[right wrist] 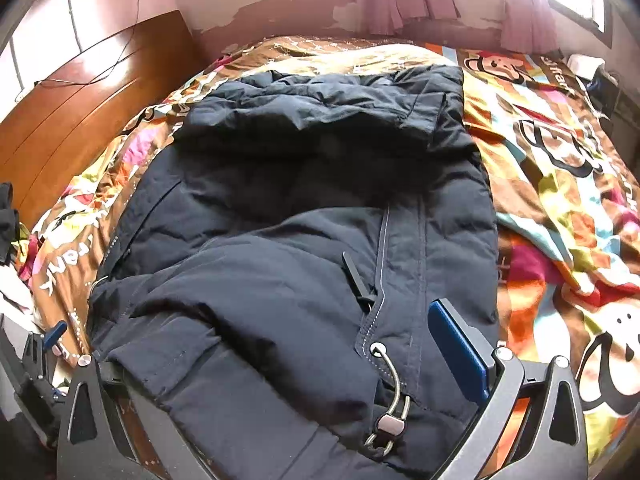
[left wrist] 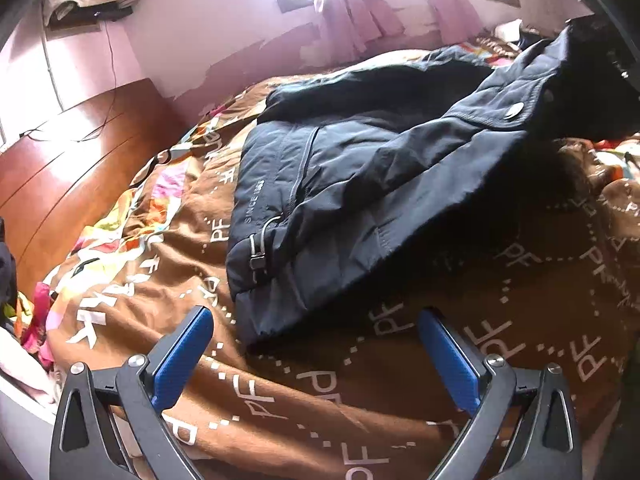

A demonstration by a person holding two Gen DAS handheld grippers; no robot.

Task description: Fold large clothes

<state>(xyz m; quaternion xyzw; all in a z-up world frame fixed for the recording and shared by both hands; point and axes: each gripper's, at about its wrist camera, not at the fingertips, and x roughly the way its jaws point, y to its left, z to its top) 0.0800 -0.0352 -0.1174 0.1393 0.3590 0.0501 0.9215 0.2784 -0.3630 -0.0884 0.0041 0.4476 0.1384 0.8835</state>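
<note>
A large dark navy padded jacket [left wrist: 360, 176] lies on the bed, and its right part is lifted off the cover toward the upper right. My left gripper [left wrist: 316, 328] is open and empty, just in front of the jacket's hem corner, above the brown bed cover [left wrist: 360, 400]. In the right wrist view the jacket [right wrist: 300, 220] fills the middle. My right gripper [right wrist: 320, 344] is spread wide with jacket fabric lying between the jaws. Only its right finger [right wrist: 460, 344] shows; the left one is hidden under fabric. The left gripper also shows in this view [right wrist: 52, 332] at the far left.
A wooden headboard [left wrist: 72, 168] stands on the left. The colourful cartoon blanket [right wrist: 560, 200] covers the bed's right side. A pink wall with window and curtains [left wrist: 360, 12] is behind. Loose clothes [left wrist: 32, 320] lie at the bed's left edge.
</note>
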